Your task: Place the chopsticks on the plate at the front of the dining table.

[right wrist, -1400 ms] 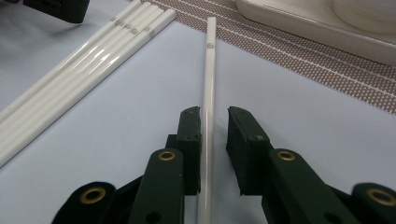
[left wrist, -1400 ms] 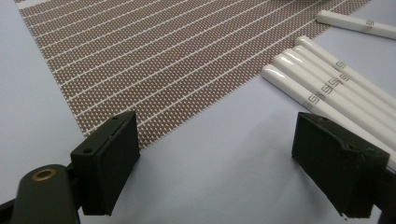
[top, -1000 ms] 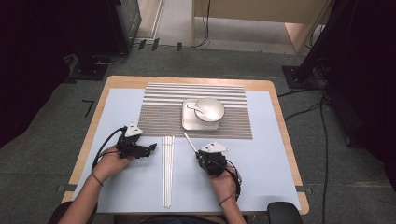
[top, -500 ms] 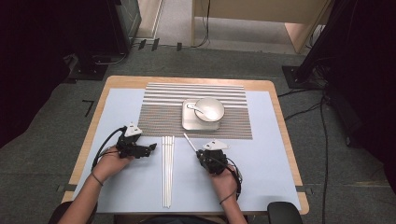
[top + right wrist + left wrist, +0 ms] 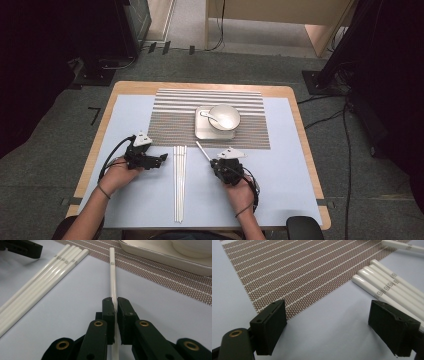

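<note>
My right gripper (image 5: 216, 162) (image 5: 115, 300) is shut on a single white chopstick (image 5: 112, 272) (image 5: 202, 150), whose free end points toward the striped brown placemat (image 5: 172, 120). Several more white chopsticks (image 5: 179, 180) (image 5: 387, 288) (image 5: 45, 275) lie side by side on the pale blue table cover between my hands. To their left, my left gripper (image 5: 161, 159) (image 5: 334, 322) stands open low over the cover, nothing between its jaws, its right jaw close to the chopstick ends. A white bowl (image 5: 224, 116) with a spoon (image 5: 210, 117) sits on a square white plate (image 5: 201, 131) on the mat.
The placemat's (image 5: 294, 272) near corner lies just ahead of the left gripper. The plate's rim (image 5: 160, 256) is ahead and right of the right gripper. The wooden table edge (image 5: 300, 130) frames the blue cover (image 5: 285, 170). Cables trail from both grippers.
</note>
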